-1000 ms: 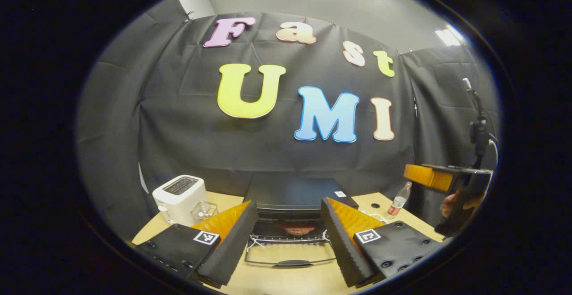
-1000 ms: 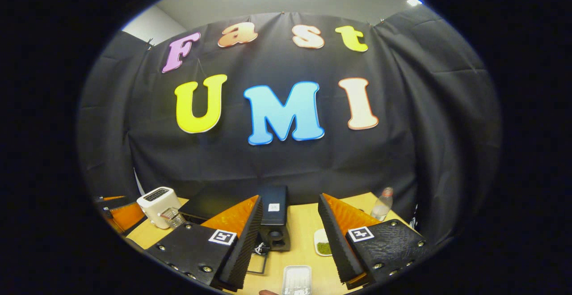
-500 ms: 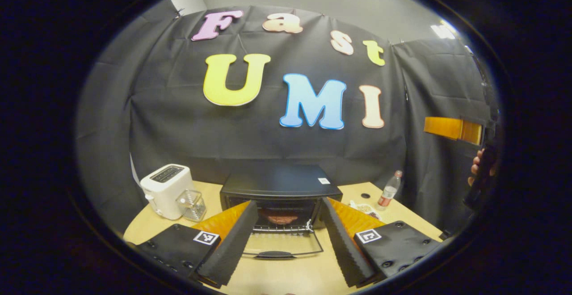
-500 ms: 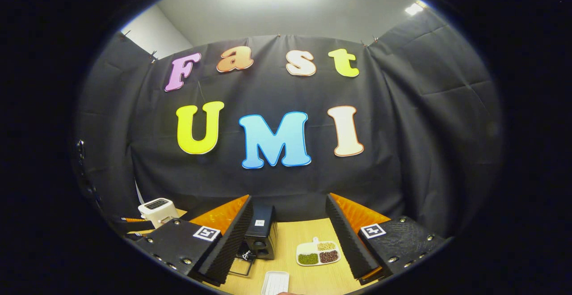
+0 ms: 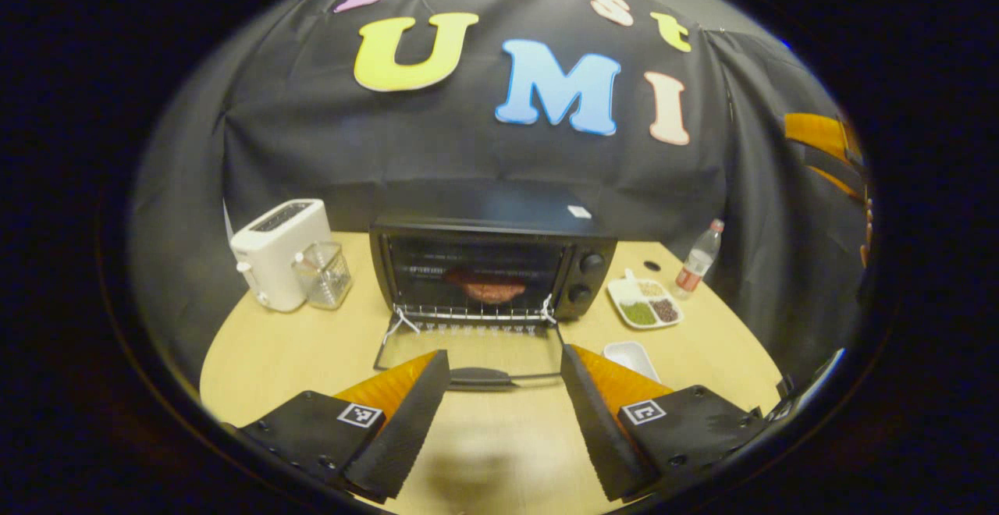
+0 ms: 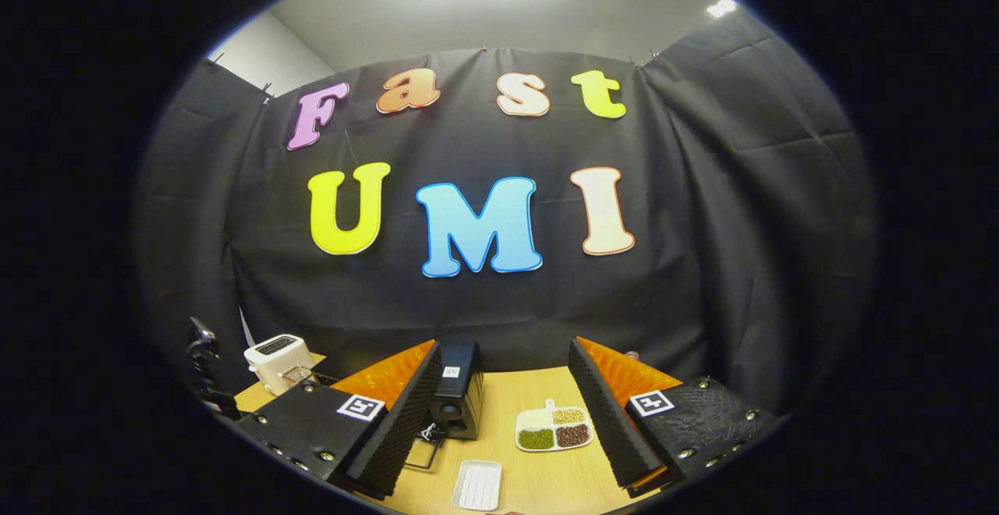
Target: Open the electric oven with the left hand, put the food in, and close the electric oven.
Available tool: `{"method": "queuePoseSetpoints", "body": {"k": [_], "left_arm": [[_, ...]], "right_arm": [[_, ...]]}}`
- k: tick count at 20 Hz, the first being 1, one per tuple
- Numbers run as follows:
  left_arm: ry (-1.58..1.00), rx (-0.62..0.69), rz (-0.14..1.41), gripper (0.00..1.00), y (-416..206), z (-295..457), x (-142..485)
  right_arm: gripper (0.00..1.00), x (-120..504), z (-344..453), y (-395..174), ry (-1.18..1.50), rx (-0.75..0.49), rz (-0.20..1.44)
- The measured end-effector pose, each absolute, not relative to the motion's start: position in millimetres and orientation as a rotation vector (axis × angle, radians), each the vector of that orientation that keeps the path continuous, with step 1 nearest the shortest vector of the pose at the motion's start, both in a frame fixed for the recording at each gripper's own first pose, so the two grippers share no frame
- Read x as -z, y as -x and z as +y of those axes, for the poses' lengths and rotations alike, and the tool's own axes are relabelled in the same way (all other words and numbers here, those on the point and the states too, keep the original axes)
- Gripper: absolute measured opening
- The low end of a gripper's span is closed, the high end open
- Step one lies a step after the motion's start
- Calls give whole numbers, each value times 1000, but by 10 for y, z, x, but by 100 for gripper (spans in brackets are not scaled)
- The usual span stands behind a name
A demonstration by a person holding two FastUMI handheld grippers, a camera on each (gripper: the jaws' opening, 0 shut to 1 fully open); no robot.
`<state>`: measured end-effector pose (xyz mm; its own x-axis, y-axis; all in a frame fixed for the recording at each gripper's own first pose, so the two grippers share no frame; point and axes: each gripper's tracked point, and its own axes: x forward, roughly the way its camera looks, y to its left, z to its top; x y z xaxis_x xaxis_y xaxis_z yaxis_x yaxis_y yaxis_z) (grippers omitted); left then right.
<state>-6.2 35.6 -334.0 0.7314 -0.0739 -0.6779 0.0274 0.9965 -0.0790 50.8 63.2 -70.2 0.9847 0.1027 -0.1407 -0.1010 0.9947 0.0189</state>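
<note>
one oven point(image 5: 492, 265), one toaster point(image 5: 277, 253), one bottle point(image 5: 700, 253)

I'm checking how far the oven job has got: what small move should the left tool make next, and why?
Probably lower the open left tool forward to the door handle and lift. The oven door lies flat open, the food already sits on the rack inside, and the handle lies just ahead between the fingers, so only closing remains.

left gripper point(image 5: 505, 367): jaws apart, empty | right gripper point(image 6: 503, 374): jaws apart, empty
</note>
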Motion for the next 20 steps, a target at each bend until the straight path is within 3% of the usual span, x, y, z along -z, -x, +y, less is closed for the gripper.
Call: {"method": "queuePoseSetpoints", "body": {"k": [9,20], "left_arm": [[50,50,1015,94,196,440,4272],[41,36,1156,96,57,529,4860]], "right_arm": [[98,800,376,-559,-7,-48,168],[98,810,334,-625,37,-38,161]]}}
